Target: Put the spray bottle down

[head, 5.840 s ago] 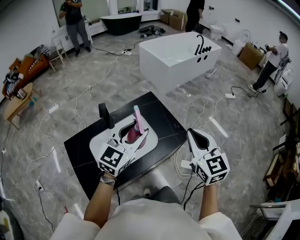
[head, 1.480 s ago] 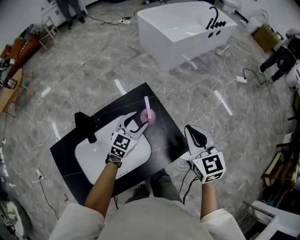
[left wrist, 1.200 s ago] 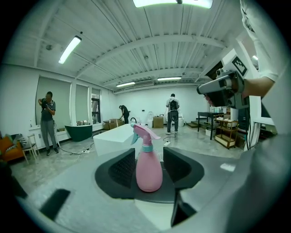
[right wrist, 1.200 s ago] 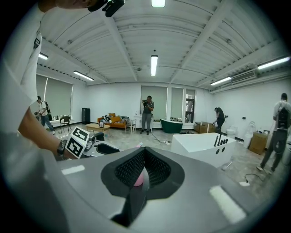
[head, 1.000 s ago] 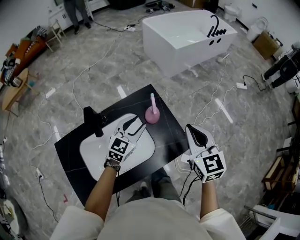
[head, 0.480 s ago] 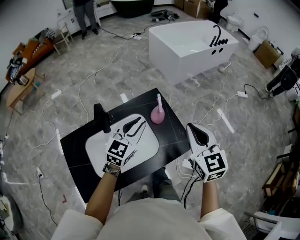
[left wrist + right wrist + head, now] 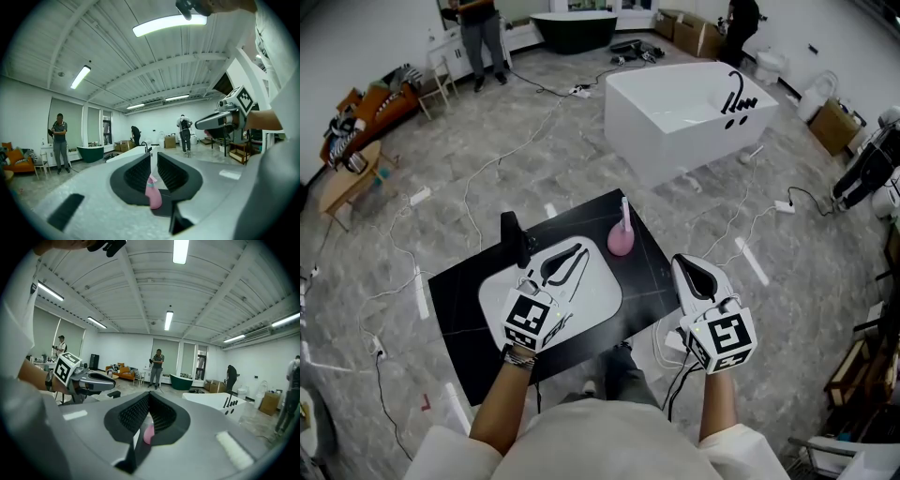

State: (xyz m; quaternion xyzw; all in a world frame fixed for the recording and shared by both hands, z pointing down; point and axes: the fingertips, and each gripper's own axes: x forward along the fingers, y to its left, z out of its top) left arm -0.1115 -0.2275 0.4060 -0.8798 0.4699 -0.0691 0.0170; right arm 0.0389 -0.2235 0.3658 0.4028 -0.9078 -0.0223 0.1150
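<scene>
Our left gripper (image 7: 574, 255) holds nothing. Its jaws are closing to a narrow slot, and the pink spray bottle (image 7: 621, 239) shows only far beyond that slot. Our right gripper (image 7: 694, 269), by the right edge of the black counter (image 7: 459, 309), has its jaws together and is empty too. The bottle stands upright on the counter, just beside the far right corner of the white basin (image 7: 598, 302), well apart from both grippers. We judge the task done: the bottle is down and released, and nothing seems left to do.
</scene>
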